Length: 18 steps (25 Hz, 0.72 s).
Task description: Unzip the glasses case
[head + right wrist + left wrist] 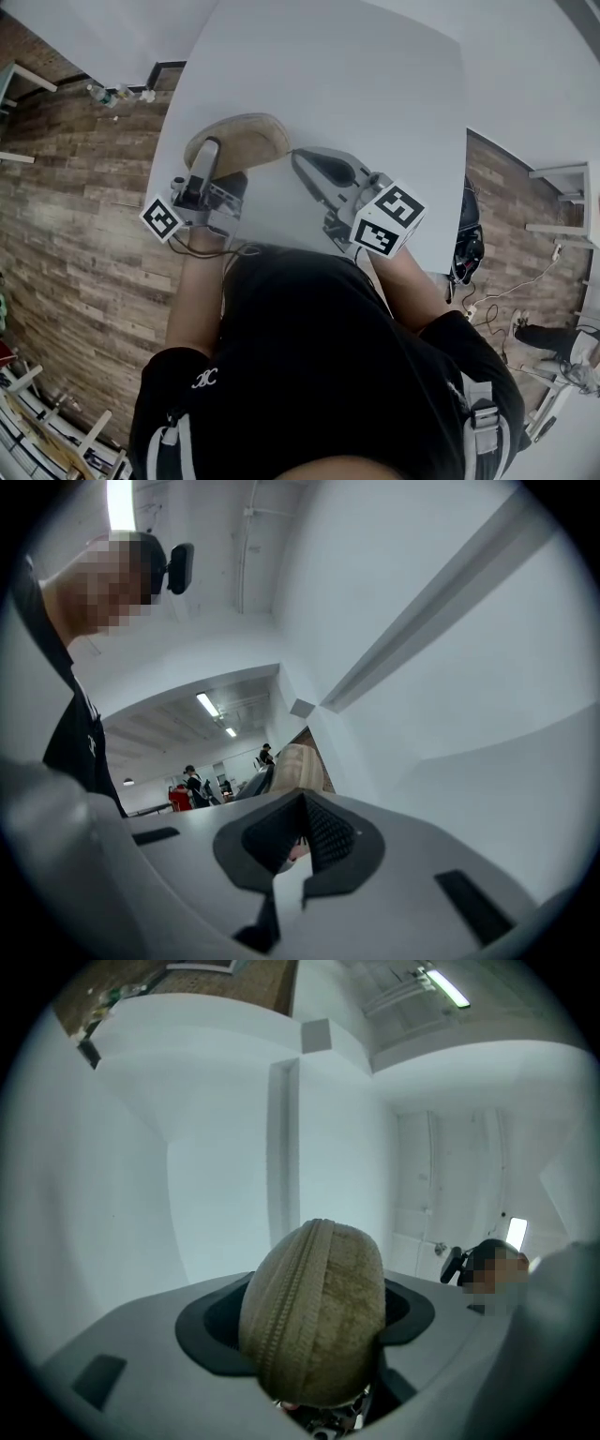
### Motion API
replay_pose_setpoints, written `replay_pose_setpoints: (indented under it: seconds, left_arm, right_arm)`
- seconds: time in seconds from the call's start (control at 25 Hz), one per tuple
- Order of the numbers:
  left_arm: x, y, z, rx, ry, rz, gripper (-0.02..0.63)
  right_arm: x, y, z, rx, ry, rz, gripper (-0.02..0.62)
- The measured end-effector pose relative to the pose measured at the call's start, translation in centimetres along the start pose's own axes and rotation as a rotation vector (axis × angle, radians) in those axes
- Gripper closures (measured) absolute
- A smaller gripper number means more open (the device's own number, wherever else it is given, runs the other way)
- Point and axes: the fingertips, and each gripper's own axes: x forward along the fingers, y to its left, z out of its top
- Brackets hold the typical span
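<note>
**Glasses case and both grippers, seen from head and gripper views.** The tan glasses case (239, 141) sits at the near left part of the white table (328, 75). It is clamped by its rounded sides between the jaws of the left gripper (216, 159). We see its zipper (289, 1307) running over the end that faces that gripper's camera, closed along the visible stretch. The right gripper (300, 157) points at the case's right end, its jaws pressed together (whether they pinch the zipper pull we cannot tell). Its marker cube (387, 220) lies nearest the person.
</note>
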Motion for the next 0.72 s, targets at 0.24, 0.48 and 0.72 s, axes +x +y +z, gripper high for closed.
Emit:
replay_pose_setpoints:
  seconds: [0.24,0.48,0.72]
  left_arm:
    - [0.2,0.0,-1.0,0.07,0.111,0.022,0.297]
    - [0.5,-0.2,-2.7,0.125,0.217,0.029,0.299]
    - [0.5,-0.2,-3.6,0.266,0.327,0.052,0.299]
  right_arm:
    - [-0.7,-0.9,0.9,0.178,-0.071,-0.005,0.581]
    - [-1.7,-1.6,2.5,0.181,-0.095,-0.013,0.581]
    - [-1.8,-1.7,2.8,0.162,-0.095,-0.029,0.581]
